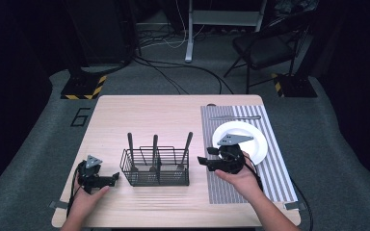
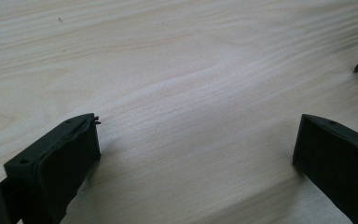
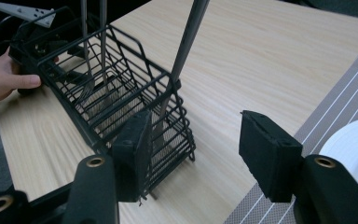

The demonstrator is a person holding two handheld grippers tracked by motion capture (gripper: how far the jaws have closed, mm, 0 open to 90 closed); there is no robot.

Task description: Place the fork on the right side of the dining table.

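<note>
My left gripper (image 1: 112,179) rests low on the pale wooden bench (image 1: 173,115), near its left front corner, with my left hand (image 1: 87,196) wrapped around its body. In the left gripper view its jaws stand wide apart with only bare wood grain between them; they hold nothing.

Just to the right of it stands the black wire caddy (image 1: 155,167), upright on the bench, with three pieces of cutlery standing in it, handles up: one at the left (image 1: 130,144), one in the middle (image 1: 154,145) and one at the right (image 1: 187,142), leaning a little outward. In the right gripper view the two farther pieces show fork tines down inside the wire; what the near one ends in I cannot tell.

Right of the caddy comes my right gripper (image 1: 203,161), held above the edge of the grey striped placemat (image 1: 279,173) and pointing left toward the caddy's right end. Its jaws are partly apart and empty; the near handle (image 3: 186,46) rises beyond them, not between the pads, and one jaw overlaps the caddy's near corner (image 3: 177,140) in that view.

Behind my right hand (image 1: 243,179) a white plate (image 1: 255,144) sits on the placemat, and a slim utensil (image 1: 235,117) lies across the mat's far end.
</note>
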